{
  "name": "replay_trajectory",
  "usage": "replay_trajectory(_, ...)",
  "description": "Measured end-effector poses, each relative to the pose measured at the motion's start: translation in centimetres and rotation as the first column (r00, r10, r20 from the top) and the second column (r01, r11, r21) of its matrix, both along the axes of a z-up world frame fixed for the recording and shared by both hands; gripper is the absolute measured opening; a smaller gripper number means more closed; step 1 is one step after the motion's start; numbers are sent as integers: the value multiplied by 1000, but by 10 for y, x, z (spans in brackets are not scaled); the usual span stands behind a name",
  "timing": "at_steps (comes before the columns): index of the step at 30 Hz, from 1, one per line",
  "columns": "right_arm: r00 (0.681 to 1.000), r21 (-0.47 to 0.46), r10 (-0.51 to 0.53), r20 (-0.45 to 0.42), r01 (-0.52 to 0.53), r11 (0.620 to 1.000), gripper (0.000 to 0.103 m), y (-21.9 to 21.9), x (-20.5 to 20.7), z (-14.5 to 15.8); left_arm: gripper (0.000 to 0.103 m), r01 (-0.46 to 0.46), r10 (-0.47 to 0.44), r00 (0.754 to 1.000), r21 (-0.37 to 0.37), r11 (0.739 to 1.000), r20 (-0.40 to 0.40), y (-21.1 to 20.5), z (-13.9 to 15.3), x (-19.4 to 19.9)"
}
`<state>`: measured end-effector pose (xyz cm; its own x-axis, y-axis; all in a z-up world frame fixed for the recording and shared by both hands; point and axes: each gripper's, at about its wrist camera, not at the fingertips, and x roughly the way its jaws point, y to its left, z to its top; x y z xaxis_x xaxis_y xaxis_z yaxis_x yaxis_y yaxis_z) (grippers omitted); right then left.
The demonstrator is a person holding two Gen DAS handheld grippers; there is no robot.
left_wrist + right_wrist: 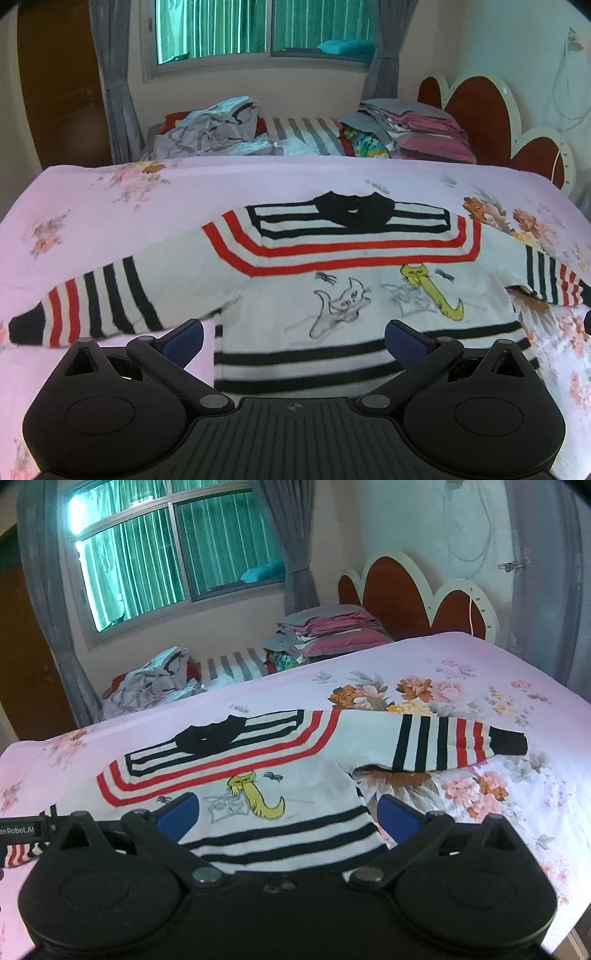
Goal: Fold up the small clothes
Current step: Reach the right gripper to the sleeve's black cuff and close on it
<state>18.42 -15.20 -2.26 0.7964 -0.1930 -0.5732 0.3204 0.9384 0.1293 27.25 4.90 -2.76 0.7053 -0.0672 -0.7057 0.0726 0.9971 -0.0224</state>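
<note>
A small white sweater point(332, 288) with black and red stripes and cat drawings lies flat, front up, on the pink floral bedsheet point(110, 192), sleeves spread out. My left gripper point(293, 341) is open, its blue-padded fingers straddling the hem's left part just above the cloth. My right gripper point(288, 814) is open over the hem's right corner of the sweater point(295, 786). The right sleeve point(443, 742) stretches out to the right. The left gripper's body shows at the left edge of the right wrist view point(22, 830).
A crumpled pile of grey clothes point(210, 129) and a stack of folded pink and grey clothes point(417, 129) lie at the bed's far side. A red and white scalloped headboard point(480, 110) stands at right. A window with grey curtains point(258, 26) is behind.
</note>
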Motion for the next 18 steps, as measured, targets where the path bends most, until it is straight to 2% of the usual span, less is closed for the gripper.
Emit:
replay_trajectory(9, 1000, -17, -3, -7, 3, 1000, 100, -8, 26, -4, 103, -13, 13, 1000, -2, 1000, -10, -3, -11, 25)
replay_trajectory(13, 1000, -9, 2, -12, -2, 1000, 94, -26, 36, -9, 103, -10, 10, 1000, -33, 999, 2, -10, -14, 32)
replay_trajectory(18, 1000, 21, 0, -21, 0, 1000, 87, -61, 48, -20, 103, -42, 42, 999, -34, 999, -1, -28, -22, 44)
